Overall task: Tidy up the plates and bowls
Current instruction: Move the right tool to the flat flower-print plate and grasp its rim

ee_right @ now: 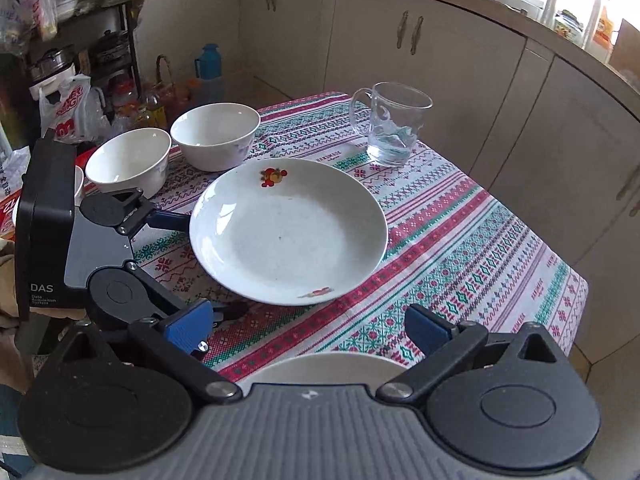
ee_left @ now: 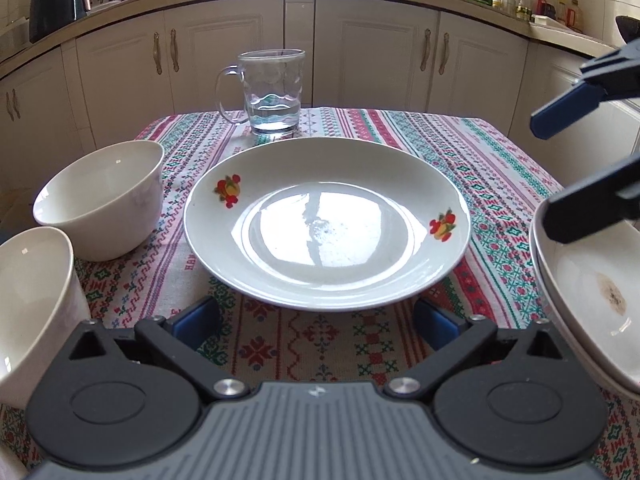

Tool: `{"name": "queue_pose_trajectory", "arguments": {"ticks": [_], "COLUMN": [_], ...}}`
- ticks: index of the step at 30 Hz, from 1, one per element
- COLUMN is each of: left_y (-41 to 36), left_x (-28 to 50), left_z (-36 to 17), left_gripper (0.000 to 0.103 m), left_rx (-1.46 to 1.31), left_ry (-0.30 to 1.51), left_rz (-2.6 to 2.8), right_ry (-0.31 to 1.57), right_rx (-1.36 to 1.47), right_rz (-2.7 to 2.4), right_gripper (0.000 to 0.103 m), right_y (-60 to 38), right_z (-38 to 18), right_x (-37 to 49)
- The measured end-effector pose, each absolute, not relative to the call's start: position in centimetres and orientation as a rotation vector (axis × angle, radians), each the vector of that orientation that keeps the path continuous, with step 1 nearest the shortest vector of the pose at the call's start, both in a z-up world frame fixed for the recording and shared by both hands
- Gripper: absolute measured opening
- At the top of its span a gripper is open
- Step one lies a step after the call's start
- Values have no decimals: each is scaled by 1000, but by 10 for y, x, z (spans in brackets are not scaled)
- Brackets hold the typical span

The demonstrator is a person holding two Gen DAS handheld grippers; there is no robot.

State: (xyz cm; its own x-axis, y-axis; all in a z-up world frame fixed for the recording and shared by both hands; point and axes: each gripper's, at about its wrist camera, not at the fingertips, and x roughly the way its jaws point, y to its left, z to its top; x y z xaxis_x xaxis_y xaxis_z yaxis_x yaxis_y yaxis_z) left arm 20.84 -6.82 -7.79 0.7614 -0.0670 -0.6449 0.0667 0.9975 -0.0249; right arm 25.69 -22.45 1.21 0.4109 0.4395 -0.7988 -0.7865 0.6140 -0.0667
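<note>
Two grippers are in play, so we start with the left gripper (ee_left: 316, 320): its blue pads (ee_left: 196, 322) stand wide apart at the near rim of the flowered plate (ee_left: 326, 224), one on each side, with nothing pressed between them. From the right wrist view we see the same left gripper (ee_right: 192, 264) flanking that plate (ee_right: 288, 232) without clamping it. The right gripper (ee_right: 316, 332) has its jaws spread too, hovering above the rim of a second white plate (ee_right: 320, 364) that sits just below it; we cannot tell whether a pad touches it. In the left view that plate (ee_left: 592, 292) lies right of the flowered one, near the table edge. Left of the flowered plate we spot two white bowls (ee_left: 100, 200) side by side. Beyond the plate stands a glass mug (ee_left: 274, 92) holding a little water. Everything rests on the patterned tablecloth (ee_left: 480, 152).
</note>
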Motion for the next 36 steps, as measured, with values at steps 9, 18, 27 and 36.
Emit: {"name": "queue_pose_trajectory", "arguments": {"ticks": [9,18,27,36], "left_y": [-68,-67,-67,-64], "left_x": [215,212,212,214], "left_z": [-78,-76,-75,-77], "left_gripper": [102,99,99,99], "left_rx": [4,24,33,34], "left_ry": [701,686,673,675], "left_rz": [-77,-120,-145,-156], "right_ry": [866,900,961,1040], "right_rx": [-561,-589,-587,-568], "right_rz": [916,984,1016,1071], "right_gripper": [103,103,99,78], "right_y": [-190,-160,-138,-126], "right_z": [9,-13,-34,-49], "right_x": [304,349,397,424]}}
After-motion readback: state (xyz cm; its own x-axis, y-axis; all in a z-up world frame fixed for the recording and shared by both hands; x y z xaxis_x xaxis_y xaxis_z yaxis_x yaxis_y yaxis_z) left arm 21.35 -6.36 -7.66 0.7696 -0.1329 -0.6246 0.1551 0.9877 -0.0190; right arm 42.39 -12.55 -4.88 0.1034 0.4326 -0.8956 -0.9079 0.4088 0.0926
